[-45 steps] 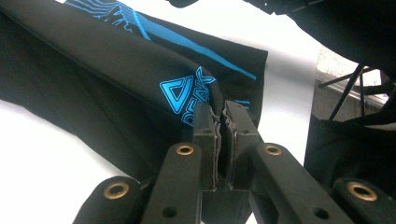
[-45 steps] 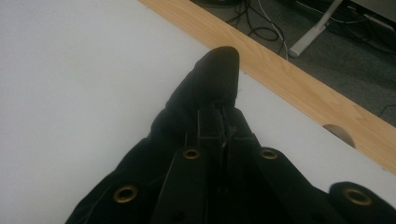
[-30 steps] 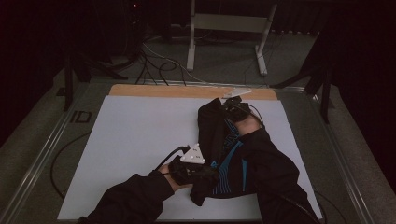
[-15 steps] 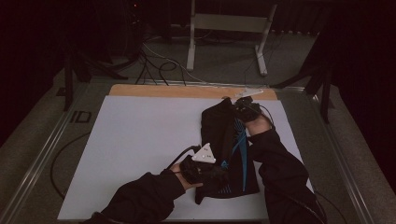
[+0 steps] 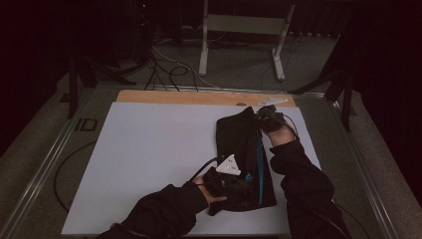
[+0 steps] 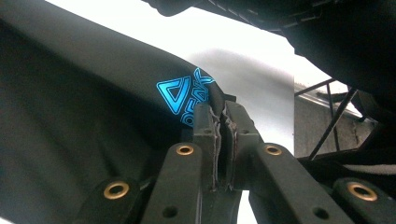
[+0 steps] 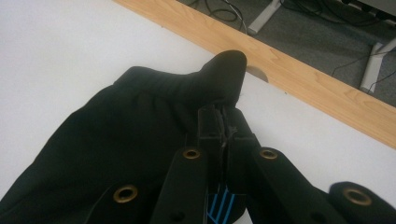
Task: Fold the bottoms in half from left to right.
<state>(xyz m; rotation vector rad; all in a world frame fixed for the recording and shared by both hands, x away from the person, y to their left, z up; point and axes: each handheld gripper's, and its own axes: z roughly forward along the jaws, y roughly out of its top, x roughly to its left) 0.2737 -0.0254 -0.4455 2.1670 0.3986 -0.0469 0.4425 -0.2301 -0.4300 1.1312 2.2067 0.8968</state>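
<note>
One black garment point(image 5: 239, 154) with a blue stripe lies on the right half of the white table point(image 5: 149, 159), in the middle right of the high view, its far end near the wooden edge strip point(image 5: 199, 97). Two grippers hold it: the left gripper point(image 6: 220, 122) is clamped on the cloth beside the blue logo point(image 6: 184, 95), and the right gripper point(image 7: 223, 123) is clamped on the far end. One white frame point(image 5: 244, 30) and several cables point(image 5: 169, 69) are on the floor beyond the table. Two dark sleeves cover the lower part of the garment.
</note>
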